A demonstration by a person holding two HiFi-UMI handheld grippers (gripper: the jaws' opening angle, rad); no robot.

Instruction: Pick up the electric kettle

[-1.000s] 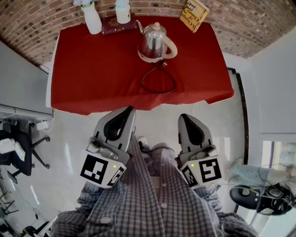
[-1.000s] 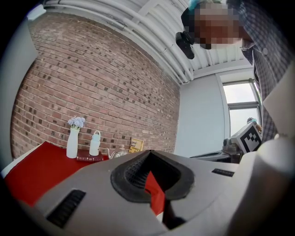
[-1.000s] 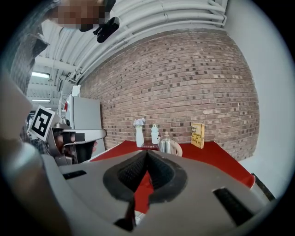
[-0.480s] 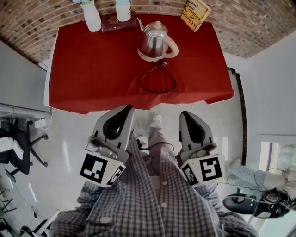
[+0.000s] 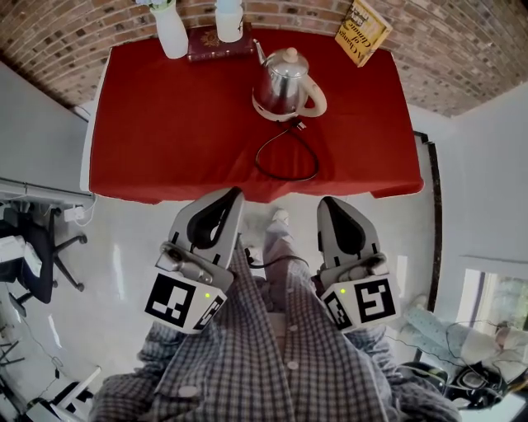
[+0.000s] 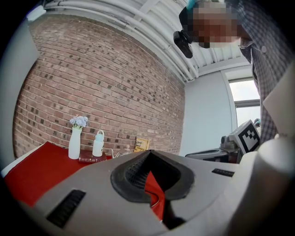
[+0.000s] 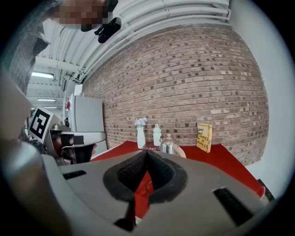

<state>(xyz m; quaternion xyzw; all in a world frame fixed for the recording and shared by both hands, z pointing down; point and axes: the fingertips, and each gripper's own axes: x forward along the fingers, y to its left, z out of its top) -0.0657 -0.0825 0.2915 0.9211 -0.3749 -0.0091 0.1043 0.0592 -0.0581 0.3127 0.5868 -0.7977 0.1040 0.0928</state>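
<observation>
The steel electric kettle (image 5: pixel 283 83) with a cream handle stands on its base at the back of the red table (image 5: pixel 165 124). Its black cord (image 5: pixel 287 157) loops toward the front edge. My left gripper (image 5: pixel 233 194) and right gripper (image 5: pixel 325 203) are held side by side over the floor, short of the table's front edge and well apart from the kettle. Both are shut with nothing between the jaws. In the right gripper view the kettle (image 7: pixel 169 146) shows just above the closed right gripper (image 7: pixel 146 154). In the left gripper view the left gripper (image 6: pixel 148 154) hides most of the kettle.
A white vase (image 5: pixel 169 33) with flowers, a white bottle (image 5: pixel 228 18) on a dark red book (image 5: pixel 216 43) and a yellow book (image 5: pixel 367 31) stand along the brick wall behind the kettle. An office chair (image 5: pixel 37 247) is at the left. Pale floor lies between me and the table.
The table and kettle have slid slightly down and to the right in the head view as I come closer. Both grippers stay shut and keep their places in front of my body.
</observation>
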